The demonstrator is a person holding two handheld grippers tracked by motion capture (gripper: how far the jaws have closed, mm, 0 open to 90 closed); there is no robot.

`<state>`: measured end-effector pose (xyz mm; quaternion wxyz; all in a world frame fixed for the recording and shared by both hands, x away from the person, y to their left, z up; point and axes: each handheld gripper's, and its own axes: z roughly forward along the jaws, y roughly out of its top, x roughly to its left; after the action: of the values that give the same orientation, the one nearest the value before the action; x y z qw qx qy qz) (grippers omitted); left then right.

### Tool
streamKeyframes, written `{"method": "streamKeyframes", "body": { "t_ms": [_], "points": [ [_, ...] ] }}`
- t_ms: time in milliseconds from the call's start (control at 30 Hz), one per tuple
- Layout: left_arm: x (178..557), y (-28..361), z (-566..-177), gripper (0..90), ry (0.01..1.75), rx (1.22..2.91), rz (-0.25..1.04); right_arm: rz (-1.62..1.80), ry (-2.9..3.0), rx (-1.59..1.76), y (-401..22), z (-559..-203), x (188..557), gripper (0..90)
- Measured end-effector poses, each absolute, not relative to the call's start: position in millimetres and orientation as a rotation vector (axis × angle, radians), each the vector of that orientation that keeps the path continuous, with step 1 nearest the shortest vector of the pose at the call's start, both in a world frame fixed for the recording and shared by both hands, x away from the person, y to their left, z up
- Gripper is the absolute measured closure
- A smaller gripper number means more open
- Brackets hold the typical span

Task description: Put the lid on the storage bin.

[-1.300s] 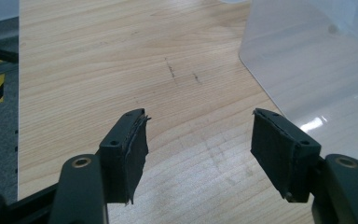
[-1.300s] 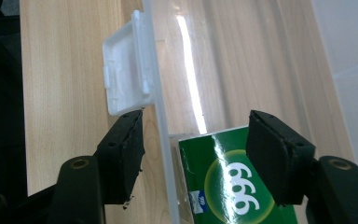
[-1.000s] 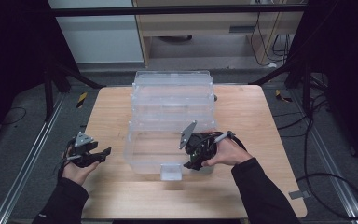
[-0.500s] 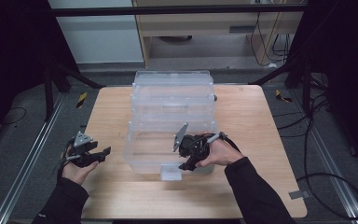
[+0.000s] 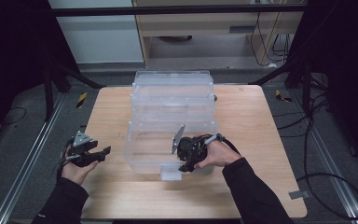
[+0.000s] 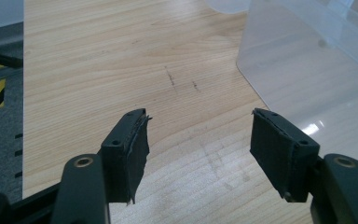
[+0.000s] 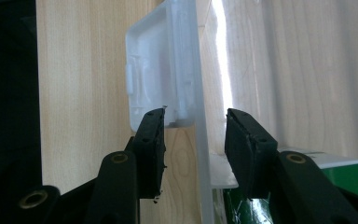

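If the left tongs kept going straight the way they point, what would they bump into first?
Probably the clear plastic box. The left tongs are open and empty, aimed over bare wooden table toward the box's side wall. In the high view they point right at it, with nothing between, though depth is hard to judge.

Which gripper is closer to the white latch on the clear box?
Right. The right gripper has its jaws astride the front wall beside the white latch. The left gripper sits off the clear box, jaws open.

High view looks down; gripper views close on table (image 5: 261, 121).
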<state>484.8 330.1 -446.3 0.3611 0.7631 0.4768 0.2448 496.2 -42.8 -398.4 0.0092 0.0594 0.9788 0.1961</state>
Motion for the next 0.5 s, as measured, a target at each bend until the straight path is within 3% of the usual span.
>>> {"method": "streamKeyframes", "body": {
  "t_ms": [500],
  "points": [
    [484,328,-435,36.0,1.205,1.941,0.64,0.596,3.108,0.175,-40,-403,498,66.9]
  ]
}}
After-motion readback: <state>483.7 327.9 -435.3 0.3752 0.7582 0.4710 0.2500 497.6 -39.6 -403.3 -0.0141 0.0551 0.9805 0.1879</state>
